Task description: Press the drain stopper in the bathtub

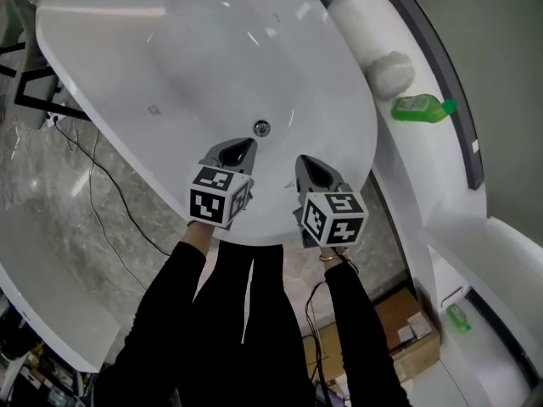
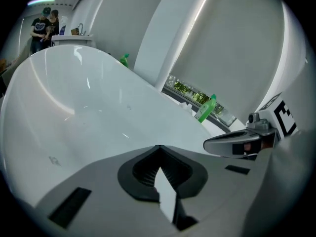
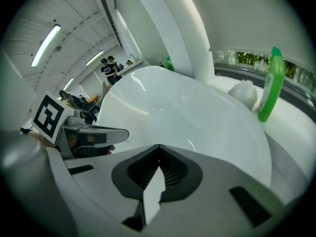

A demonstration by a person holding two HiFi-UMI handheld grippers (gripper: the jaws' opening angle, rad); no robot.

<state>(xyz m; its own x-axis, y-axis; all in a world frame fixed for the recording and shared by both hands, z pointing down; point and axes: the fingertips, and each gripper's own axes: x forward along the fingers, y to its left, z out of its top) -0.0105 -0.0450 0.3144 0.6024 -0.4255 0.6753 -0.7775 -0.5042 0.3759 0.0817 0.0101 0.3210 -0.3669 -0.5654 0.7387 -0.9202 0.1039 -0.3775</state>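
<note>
A small round chrome drain stopper (image 1: pixel 261 127) sits in the floor of the white oval bathtub (image 1: pixel 102 49), near its near end. My left gripper (image 1: pixel 241 150) hovers just short of the stopper, slightly left of it, jaws shut and empty. My right gripper (image 1: pixel 309 167) hangs over the tub's near rim, right of the stopper, also shut on nothing. In the left gripper view the jaws (image 2: pixel 158 146) meet at their tips over the tub's wall. The right gripper (image 3: pixel 159 145) shows the same. Neither gripper view shows the stopper.
A green bottle (image 1: pixel 422 108) and a white puff (image 1: pixel 390 73) lie on the ledge right of the tub. A cardboard box (image 1: pixel 407 329) and a cable (image 1: pixel 110 193) are on the marble floor. Another white tub (image 1: pixel 51 270) stands at lower left. People stand far off (image 2: pixel 44 26).
</note>
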